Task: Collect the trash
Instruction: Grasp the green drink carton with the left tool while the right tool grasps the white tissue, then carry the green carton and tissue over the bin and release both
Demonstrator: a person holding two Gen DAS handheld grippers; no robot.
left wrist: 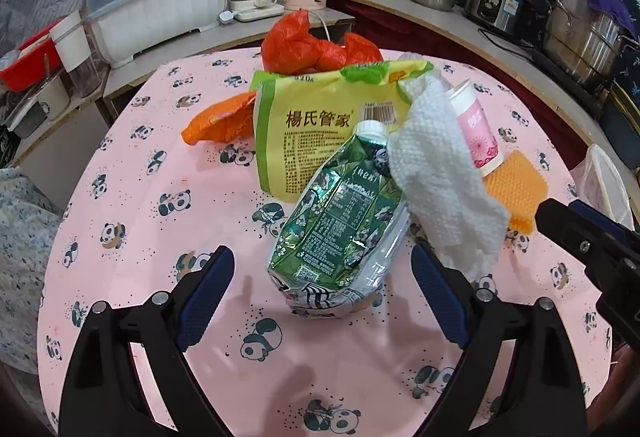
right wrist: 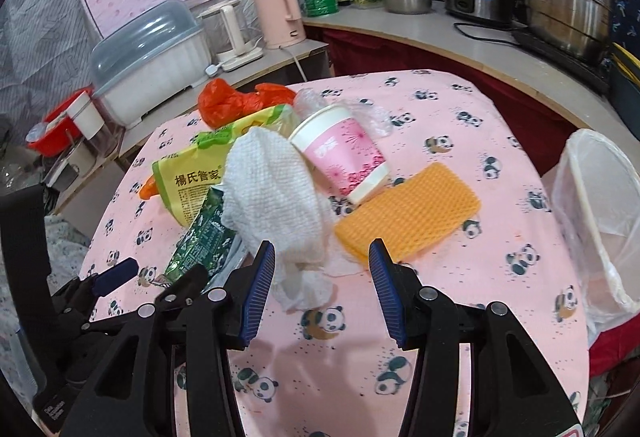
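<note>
Here my left tongs (left wrist: 322,273) stand wide apart over the pink panda bench (left wrist: 132,221), the blue pads on either side of the crushed green carton (left wrist: 340,221) but not pressing it. The carton lies at the middle of the left wrist view, its white cap pointing to 12 o'clock. A white towel (left wrist: 436,173) drapes over the carton's upper right edge, at 2 o'clock from it. Behind, at 12 o'clock, stands the yellow-green bag (left wrist: 316,129), with an orange wrapper (left wrist: 220,119) at its 9 o'clock side and a red plastic bag (left wrist: 312,47) beyond it. A pink cup (left wrist: 476,125) lies tipped at 1 o'clock, touching the towel, and an orange sponge (left wrist: 516,185) lies just beside it at 3 o'clock.

My right tongs (right wrist: 322,265) are half open and grip nothing; the lower end of the towel (right wrist: 276,189) lies between their tips, though I cannot tell whether a pad touches it. In that view the cup (right wrist: 340,153) is at 12 o'clock, resting against the towel, the sponge (right wrist: 408,209) at 1 o'clock, and the carton (right wrist: 200,237) at 10 o'clock, partly under the towel. A bin (right wrist: 600,221) lined with a clear bag stands off the bench edge at 3 o'clock. The left tongs' body shows at 8 o'clock.
</note>
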